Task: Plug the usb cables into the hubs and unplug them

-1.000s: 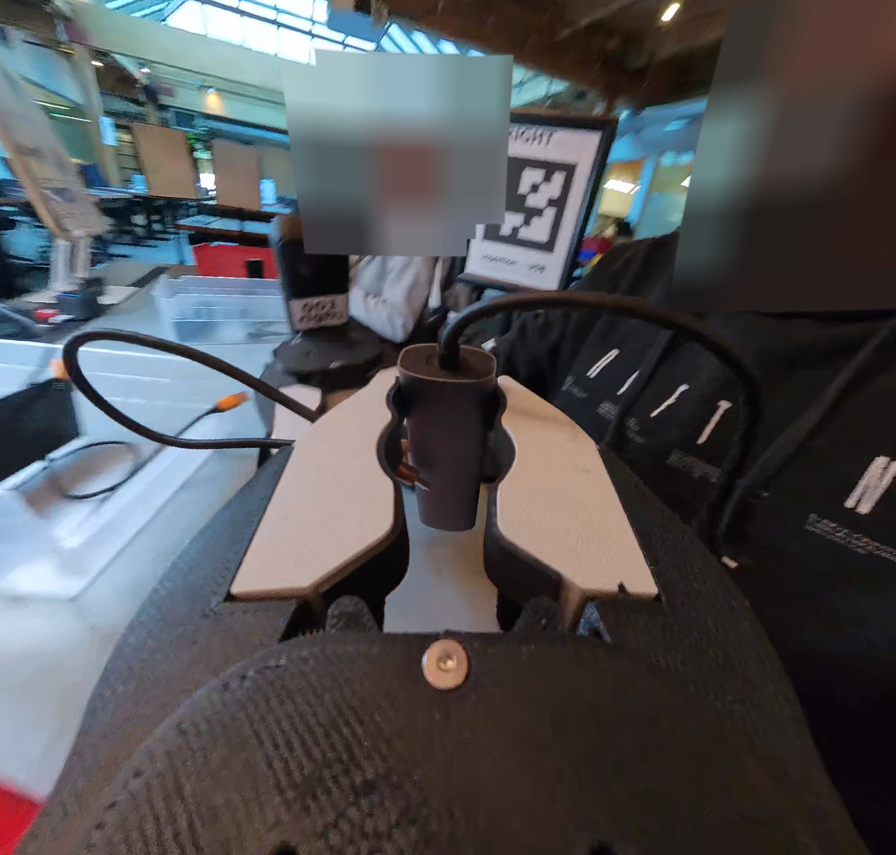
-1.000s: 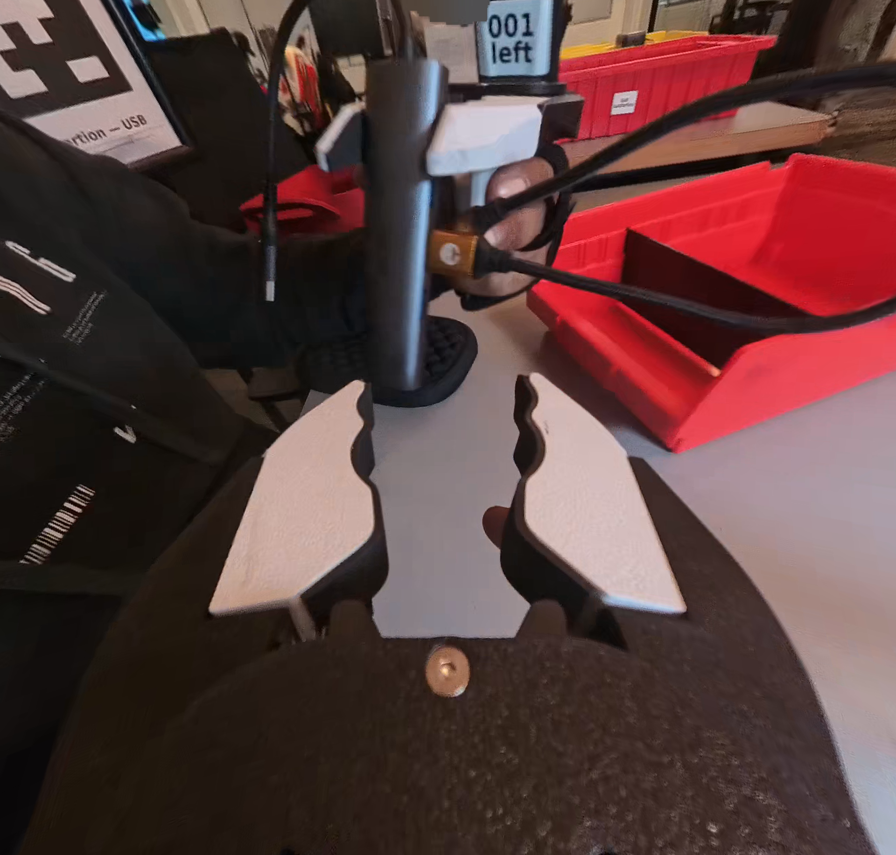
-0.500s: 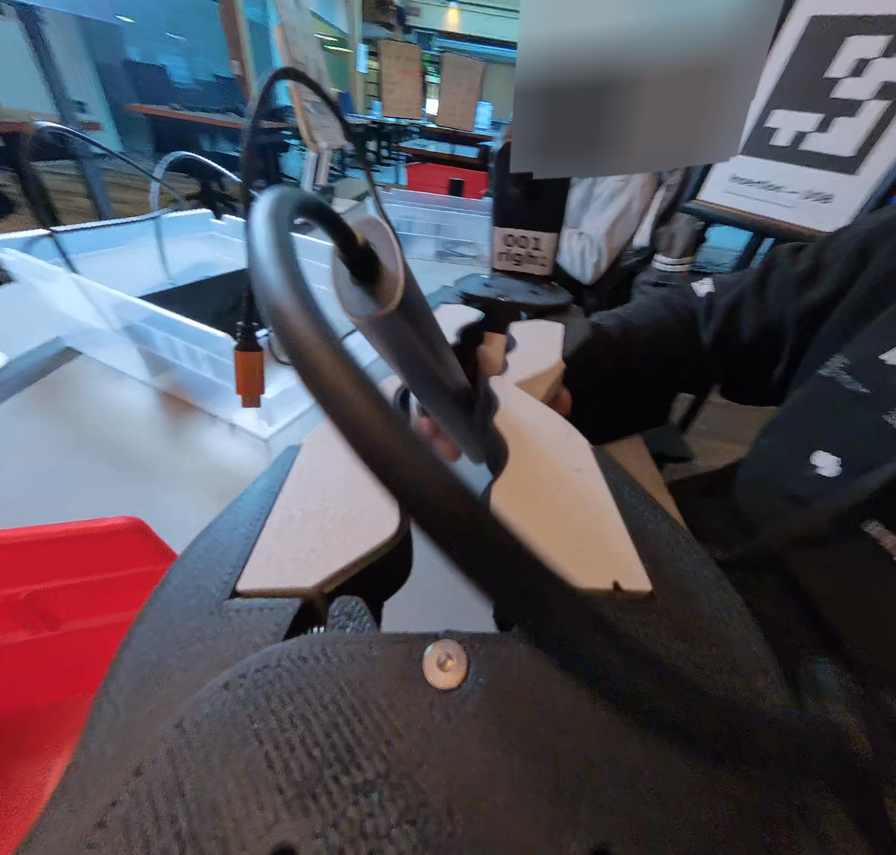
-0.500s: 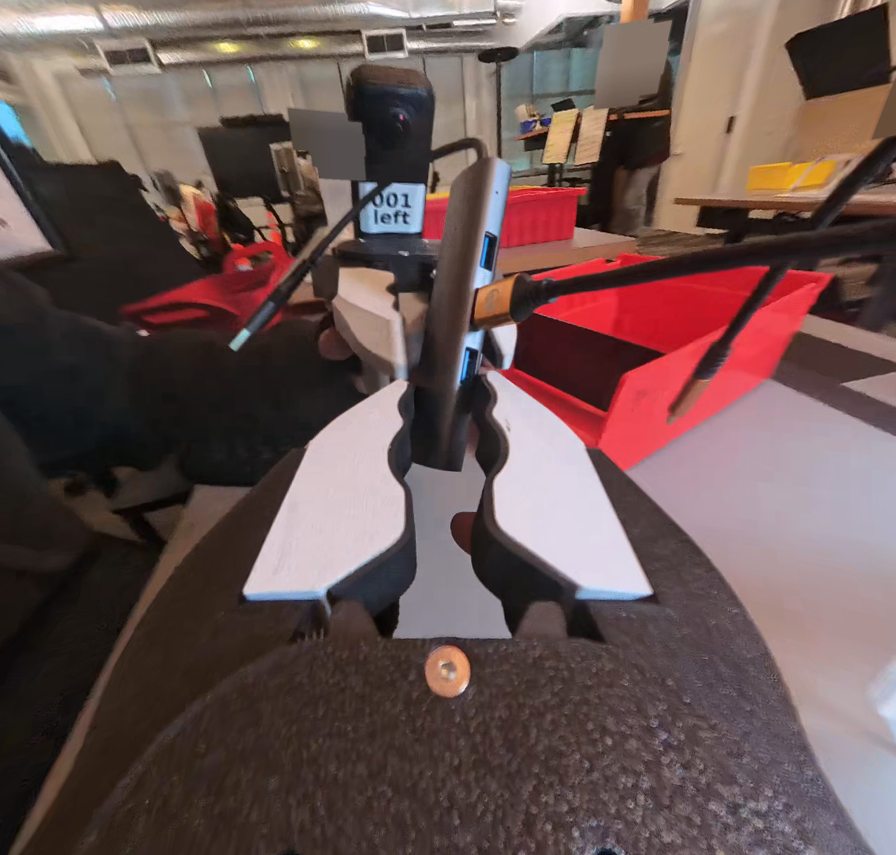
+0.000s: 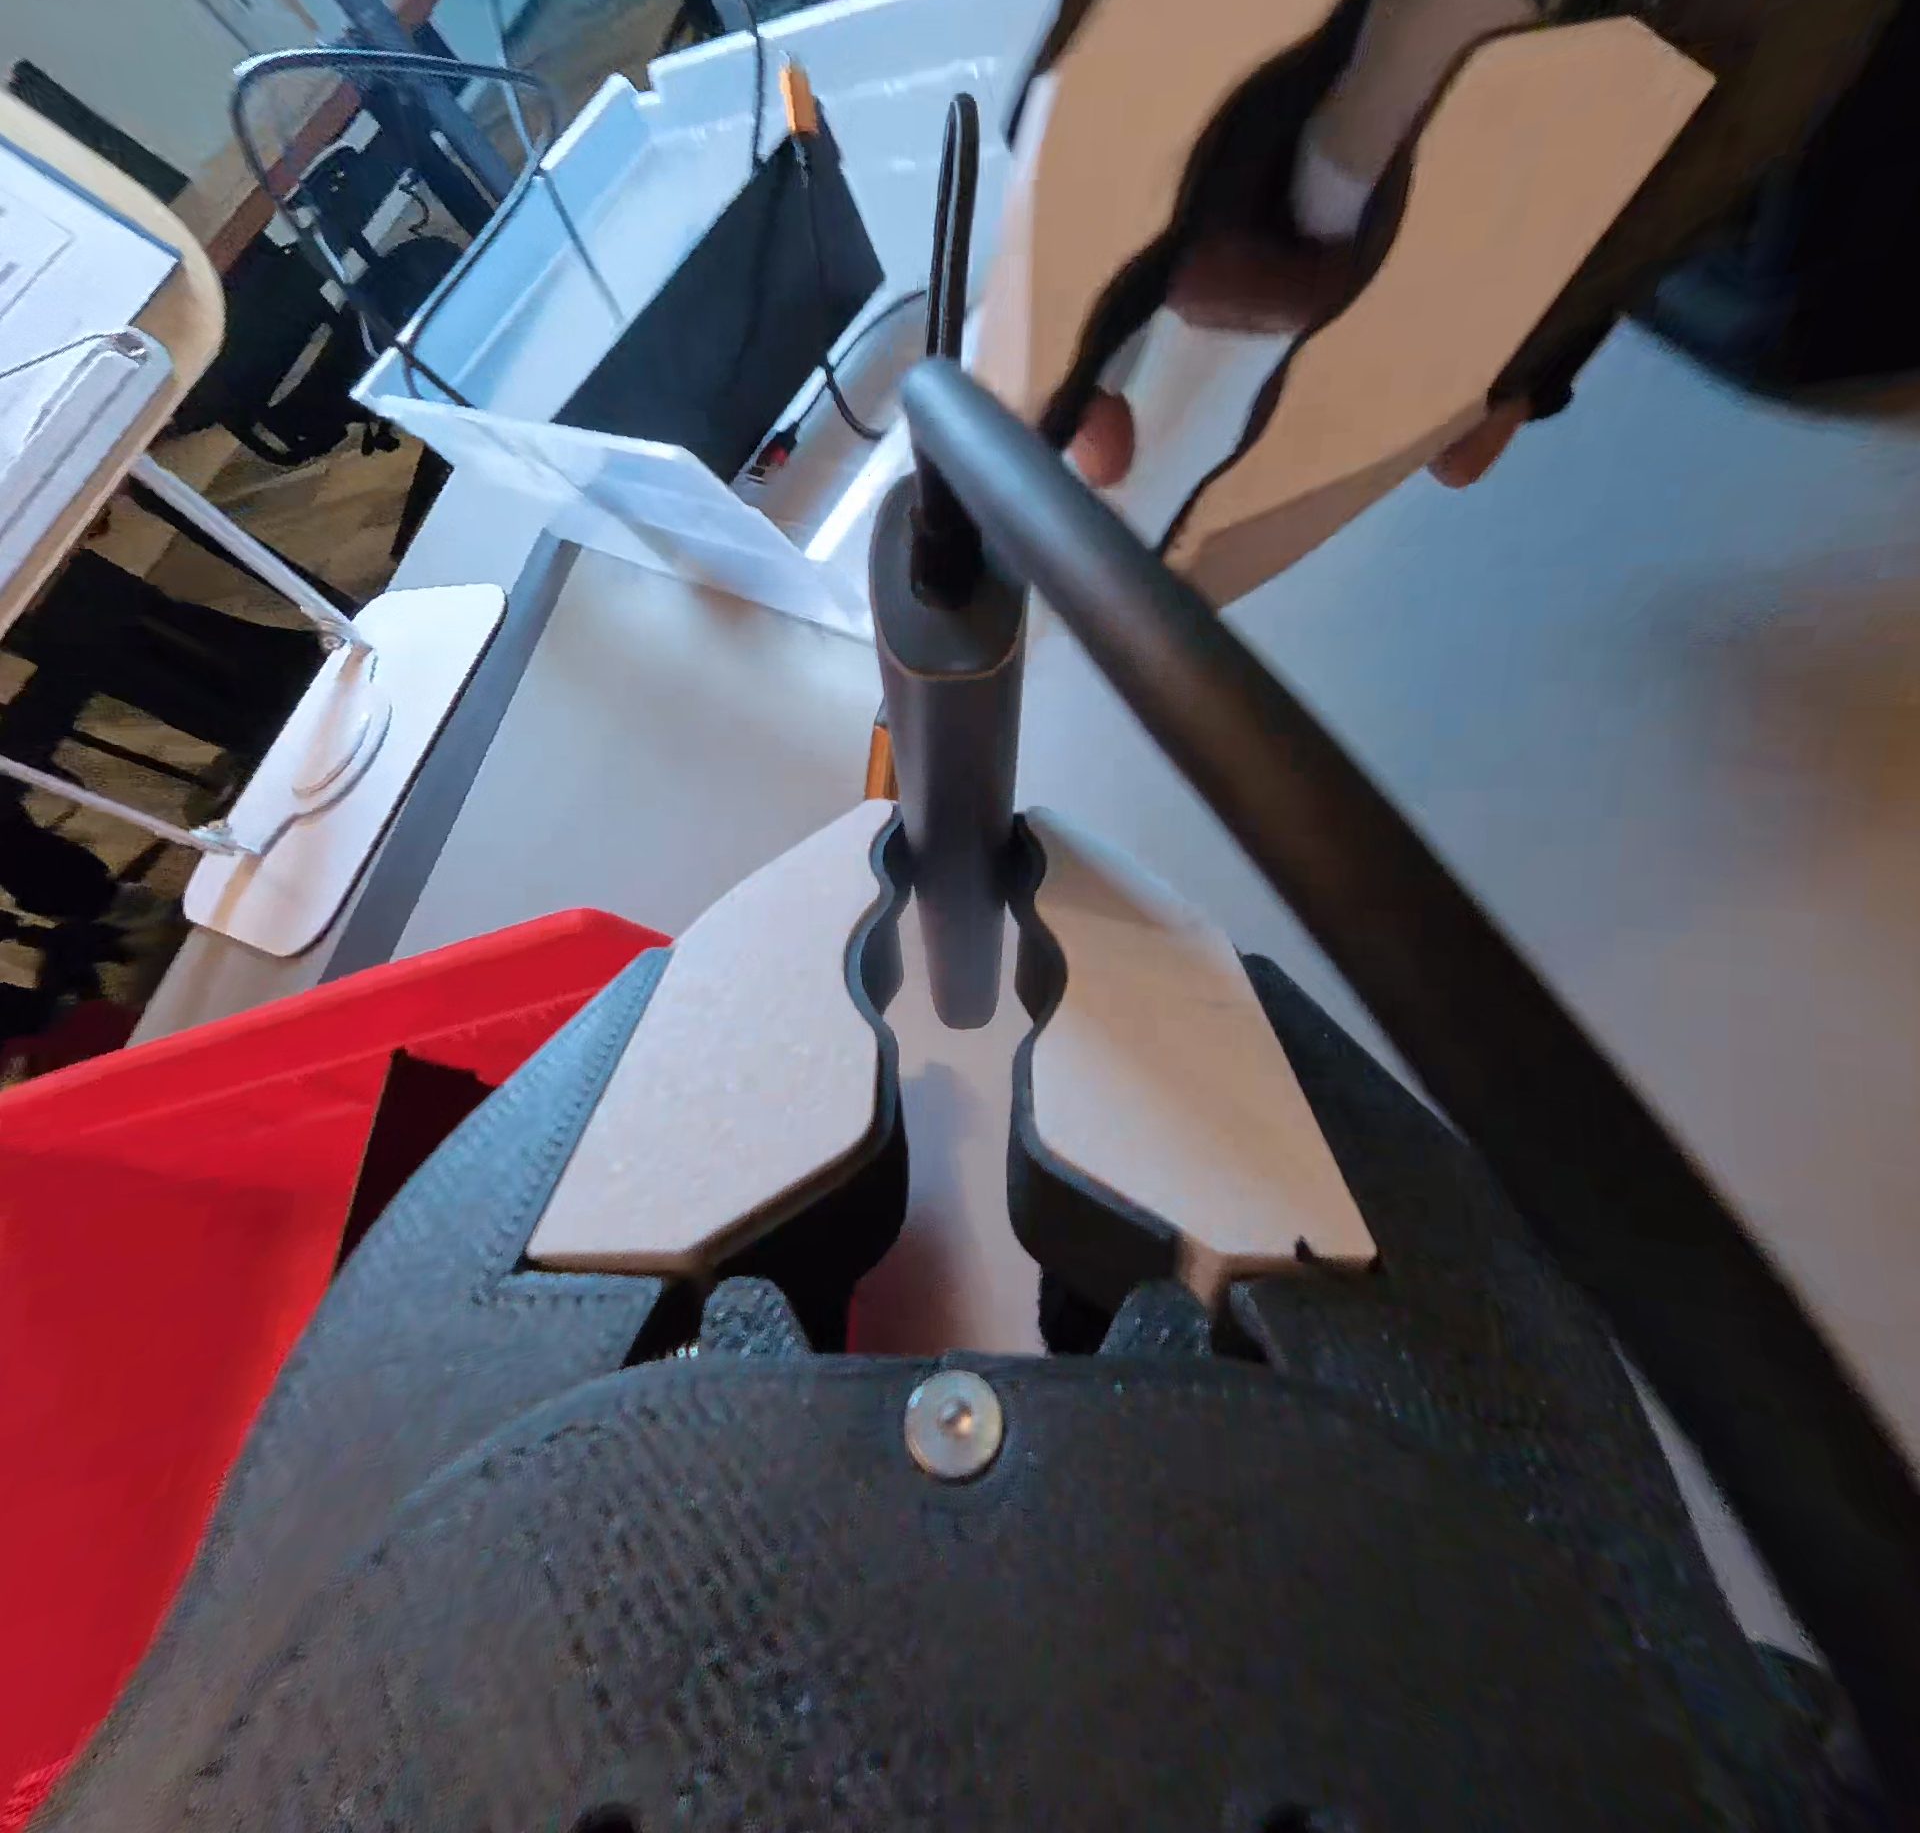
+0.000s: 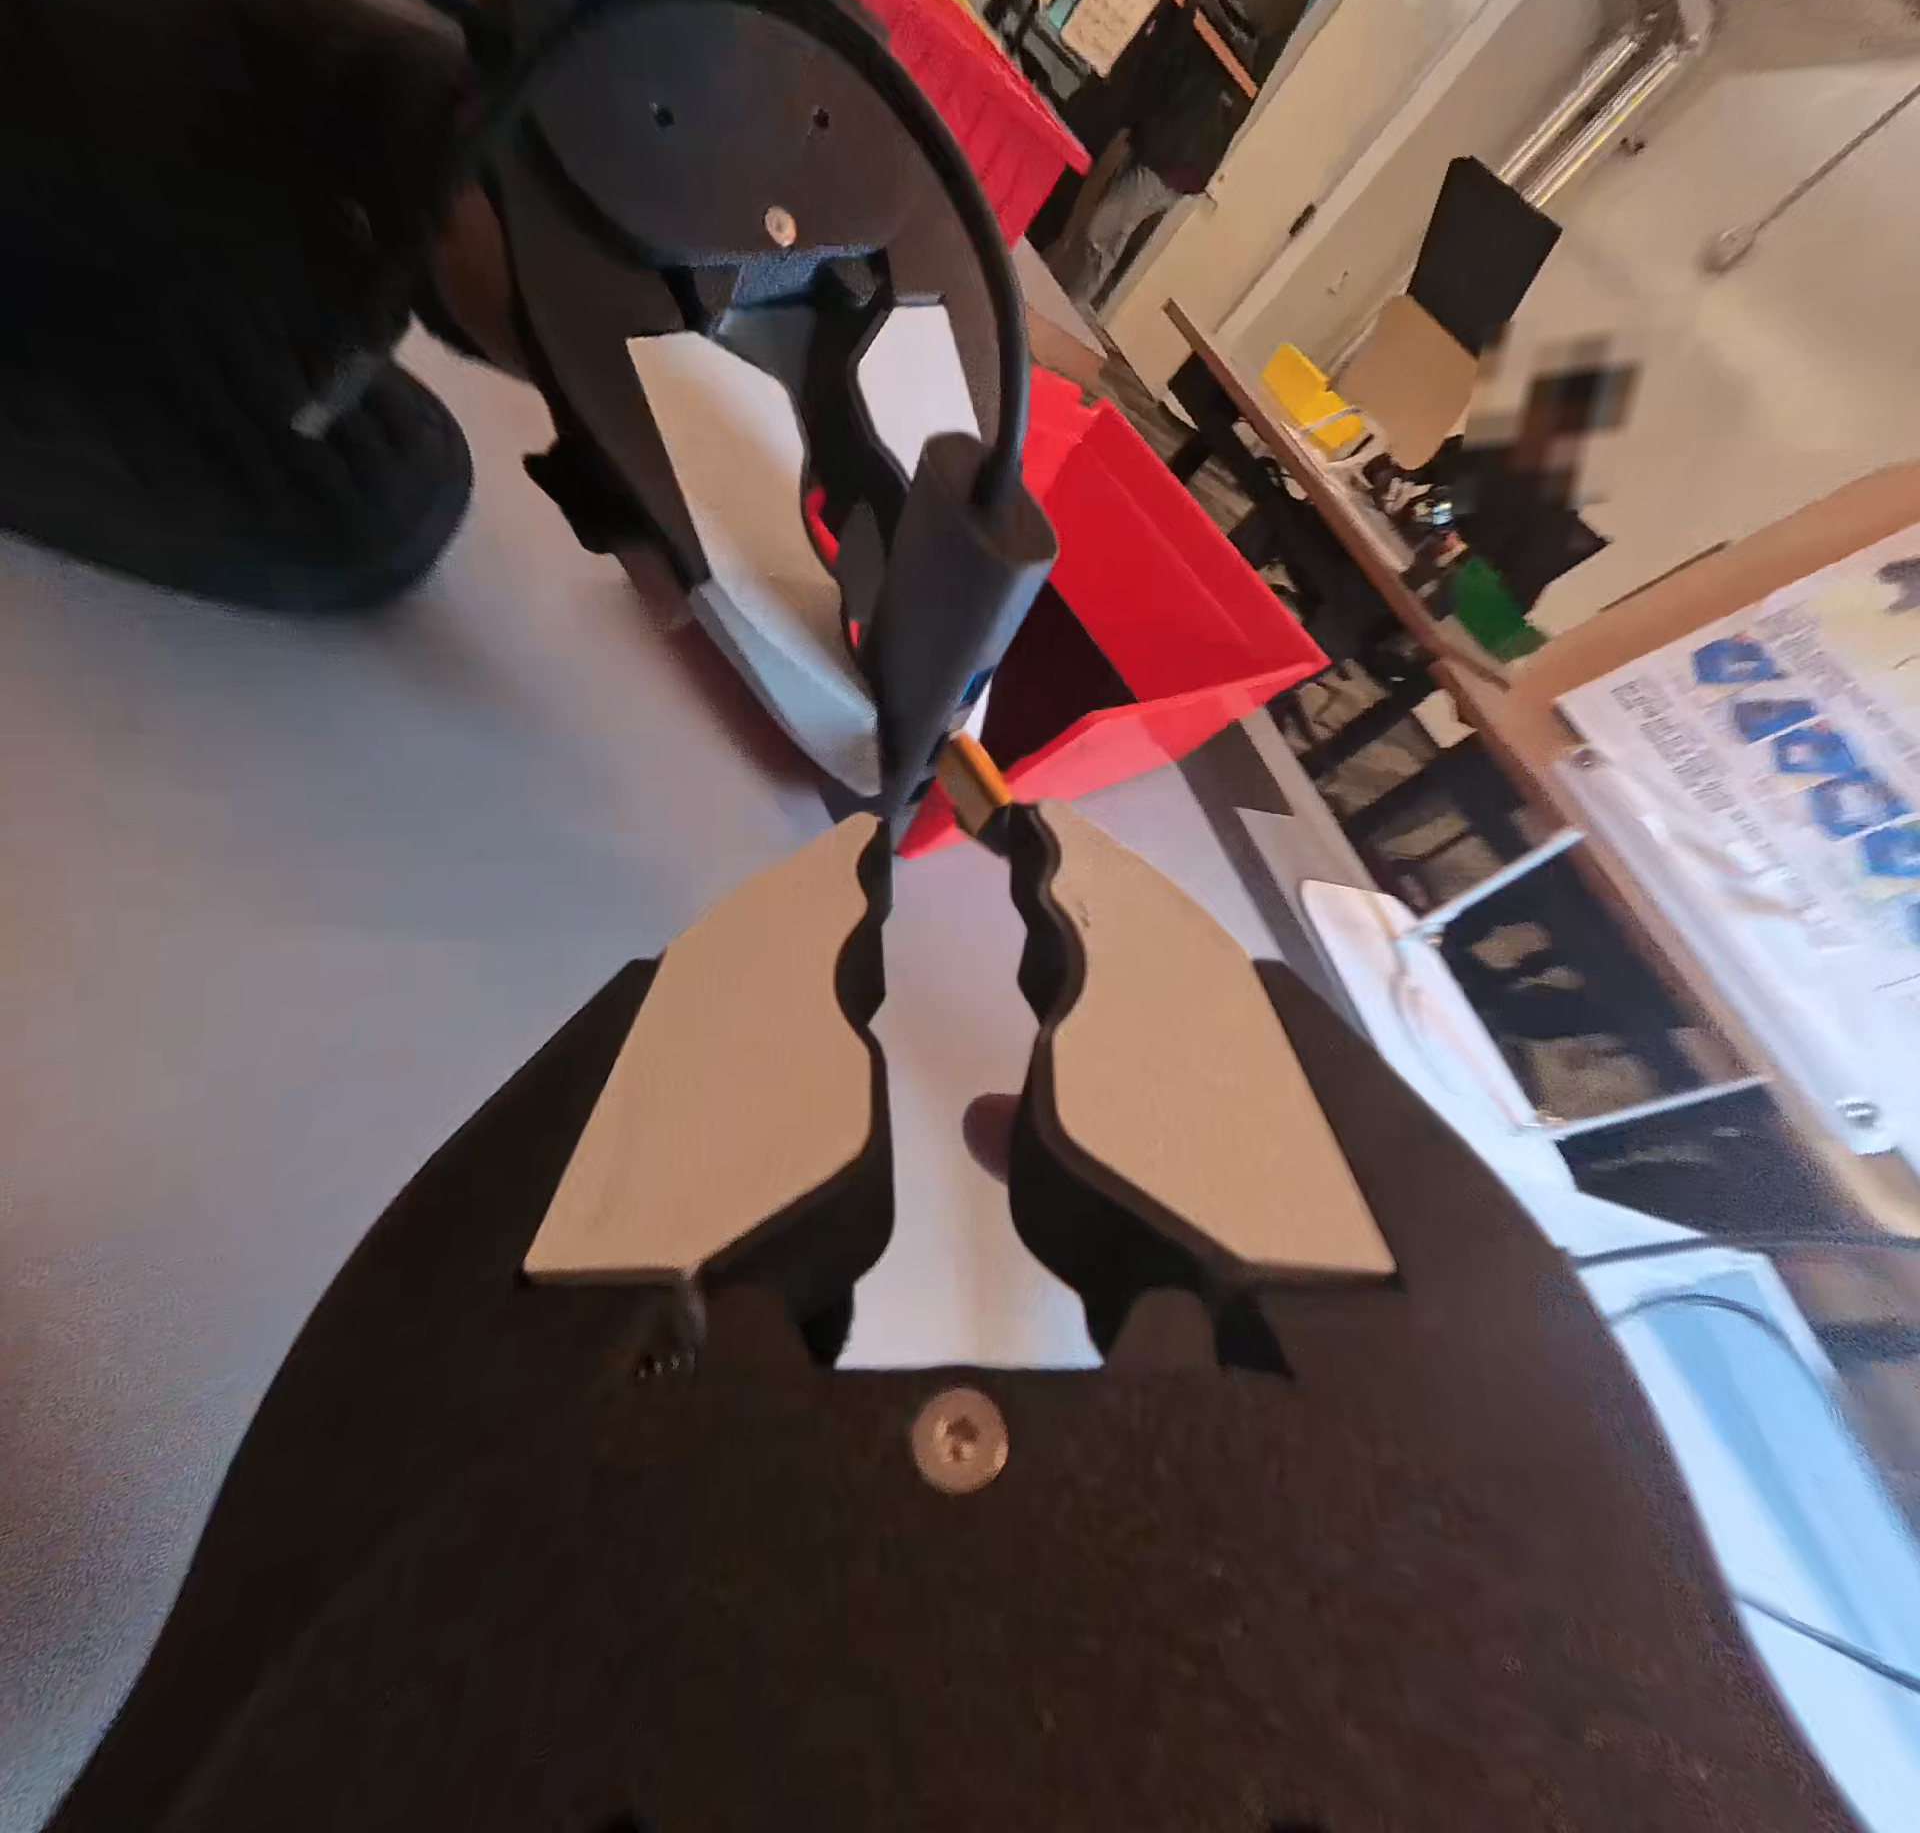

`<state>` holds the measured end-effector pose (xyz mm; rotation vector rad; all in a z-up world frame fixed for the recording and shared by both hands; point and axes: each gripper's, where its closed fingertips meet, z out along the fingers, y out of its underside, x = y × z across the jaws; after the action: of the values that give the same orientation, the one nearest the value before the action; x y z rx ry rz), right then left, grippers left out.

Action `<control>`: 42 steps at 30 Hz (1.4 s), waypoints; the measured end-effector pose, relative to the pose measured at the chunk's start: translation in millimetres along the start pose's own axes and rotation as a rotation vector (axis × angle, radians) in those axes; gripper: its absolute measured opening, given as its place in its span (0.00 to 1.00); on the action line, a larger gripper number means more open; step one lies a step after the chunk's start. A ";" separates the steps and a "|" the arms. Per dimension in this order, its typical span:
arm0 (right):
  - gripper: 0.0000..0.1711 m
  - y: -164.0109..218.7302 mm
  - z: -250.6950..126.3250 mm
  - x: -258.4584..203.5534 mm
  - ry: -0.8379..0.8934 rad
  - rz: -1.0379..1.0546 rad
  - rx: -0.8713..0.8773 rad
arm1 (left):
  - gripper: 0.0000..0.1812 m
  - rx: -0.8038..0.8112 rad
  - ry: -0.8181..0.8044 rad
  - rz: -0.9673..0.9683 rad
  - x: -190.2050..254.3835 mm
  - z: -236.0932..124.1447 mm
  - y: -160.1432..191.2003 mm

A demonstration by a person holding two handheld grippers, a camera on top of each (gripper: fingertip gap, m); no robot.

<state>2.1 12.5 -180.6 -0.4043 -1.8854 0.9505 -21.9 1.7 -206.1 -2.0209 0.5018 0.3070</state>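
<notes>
Two grippers around one hub. Nearest in the left wrist view, left gripper (image 5: 956, 833), fingers closed tight on the lower end of the dark grey hub (image 5: 951, 723), with only that stick's width of gap left between them. Hub held over the pale surface (image 5: 1558, 640), its length pointing away from the camera. Orange plug (image 5: 881, 760) seated in the hub's left side, just past the fingertips. Black lead (image 5: 1351, 848) rising out of the hub's far end, looping back and sweeping down past the hub's right side, close to the lens and blurred. Red bin (image 5: 156, 1212) low on the hub's left, half hidden behind the gripper body. Clear stand (image 5: 343, 734) farther out on the hub's left, at the surface's edge.

Beyond the hub's far end and to its right, right gripper (image 5: 1132, 495), fingers parted by a modest gap, nothing between them, tips aimed back toward the hub. Bare fingertip of the person (image 5: 1101, 427) showing at its tips.

Same gap plain in the right wrist view: pale surface visible all along between the fingers, hub's plugged end and the orange plug just off the tips. Impossible to tell whether touching.

Farthest, behind the hub and to its left, white bin (image 5: 675, 121) with a black divider and loose cables inside.
</notes>
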 end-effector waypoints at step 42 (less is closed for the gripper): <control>0.05 -14.3 -9.0 -30.0 -0.398 0.333 0.083 | 0.09 0.436 0.372 -0.227 33.6 -29.0 -60.2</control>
<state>26.3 -11.6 -185.8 -0.5188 -2.1650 1.4096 36.3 -5.7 -159.7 -1.6844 0.5091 -0.3016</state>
